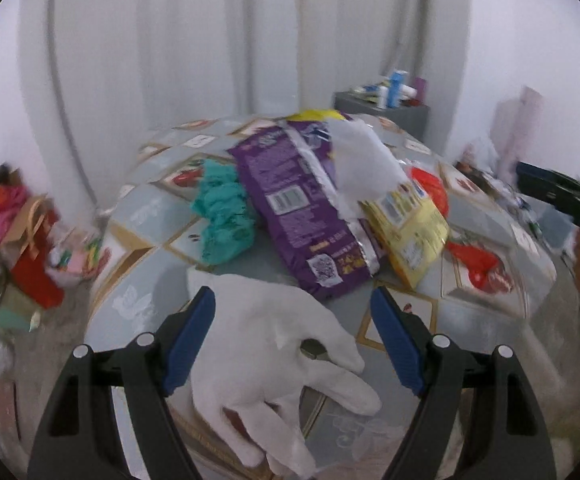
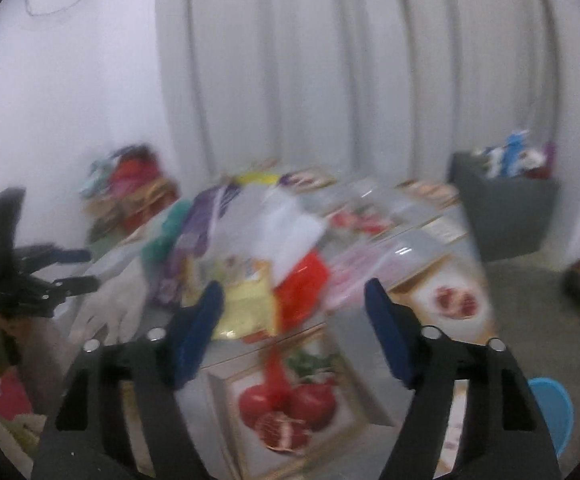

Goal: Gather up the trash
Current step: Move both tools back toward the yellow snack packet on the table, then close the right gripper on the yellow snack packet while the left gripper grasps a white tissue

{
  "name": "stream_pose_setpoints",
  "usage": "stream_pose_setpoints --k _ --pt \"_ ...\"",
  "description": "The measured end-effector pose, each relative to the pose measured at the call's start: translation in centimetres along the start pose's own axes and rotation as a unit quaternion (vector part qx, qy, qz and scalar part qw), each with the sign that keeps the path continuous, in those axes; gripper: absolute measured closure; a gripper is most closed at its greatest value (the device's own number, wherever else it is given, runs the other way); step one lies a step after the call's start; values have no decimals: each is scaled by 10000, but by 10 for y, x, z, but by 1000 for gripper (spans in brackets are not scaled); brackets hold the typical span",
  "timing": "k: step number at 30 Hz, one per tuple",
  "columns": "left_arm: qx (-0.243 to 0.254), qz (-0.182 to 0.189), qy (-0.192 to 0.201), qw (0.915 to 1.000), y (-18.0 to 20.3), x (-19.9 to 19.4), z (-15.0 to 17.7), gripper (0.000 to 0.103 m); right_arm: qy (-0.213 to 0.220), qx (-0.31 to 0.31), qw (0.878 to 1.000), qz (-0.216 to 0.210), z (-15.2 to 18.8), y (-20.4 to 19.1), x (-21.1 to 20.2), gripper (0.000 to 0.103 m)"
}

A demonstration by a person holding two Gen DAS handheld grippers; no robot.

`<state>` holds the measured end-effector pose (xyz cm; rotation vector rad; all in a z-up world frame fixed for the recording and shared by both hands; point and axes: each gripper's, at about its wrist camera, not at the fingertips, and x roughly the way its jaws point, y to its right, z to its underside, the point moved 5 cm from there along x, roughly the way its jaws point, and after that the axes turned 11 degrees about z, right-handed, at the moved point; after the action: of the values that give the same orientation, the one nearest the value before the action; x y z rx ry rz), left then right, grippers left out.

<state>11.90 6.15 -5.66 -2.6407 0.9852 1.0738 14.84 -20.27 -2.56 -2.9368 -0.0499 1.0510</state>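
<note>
Left tongs [image 1: 294,336]: apart, over the white glove [image 1: 277,356] at the table [image 1: 137,216] edge.
Right tongs [image 2: 294,332]: apart, empty.
Left to collect: wrappers [image 1: 302,208], mid-table.

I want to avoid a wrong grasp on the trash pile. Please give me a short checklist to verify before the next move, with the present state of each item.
1. Left gripper jaws apart, nothing pinched: ok.
2. White glove lies between the left fingers, on the table at its near edge: ok.
3. Glove free of the purple wrapper: ok, the wrapper's end lies just beyond it.
4. Right gripper empty and open: ok.
5. Which item the right gripper is lined up with: cannot tell, that view is blurred.
6. Trash container in view: cannot tell; only a blue rim shows.
</note>
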Motion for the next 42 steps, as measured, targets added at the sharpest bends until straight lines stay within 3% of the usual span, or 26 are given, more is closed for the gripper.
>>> stream_pose_setpoints --k 6,14,17,21,24,28,38,42 --pt "441 205 -489 9976 -6 33 9 25 -431 -245 9976 -474 1 -31 32 49" --pt "238 58 -825 9963 -24 60 19 25 -857 -280 9921 -868 4 -44 72 52" --pt "277 0 -925 9953 -26 65 24 25 -1005 -264 9902 -935 9 -45 80 60" --pt "283 0 -953 9951 -25 65 24 25 -1089 -244 9889 -976 13 -45 82 79" --pt "257 22 -968 9950 -25 64 25 27 -1096 -235 9887 -991 16 -45 81 83" --pt "264 57 -973 9949 -24 64 24 34 -1060 -320 9888 -996 17 -48 77 90" --pt "226 272 -933 9950 -23 62 24 53 -947 -270 9899 -1024 16 -49 66 94" --pt "176 263 -916 9953 -27 60 24 67 -873 -237 9902 -1064 16 -50 57 95"
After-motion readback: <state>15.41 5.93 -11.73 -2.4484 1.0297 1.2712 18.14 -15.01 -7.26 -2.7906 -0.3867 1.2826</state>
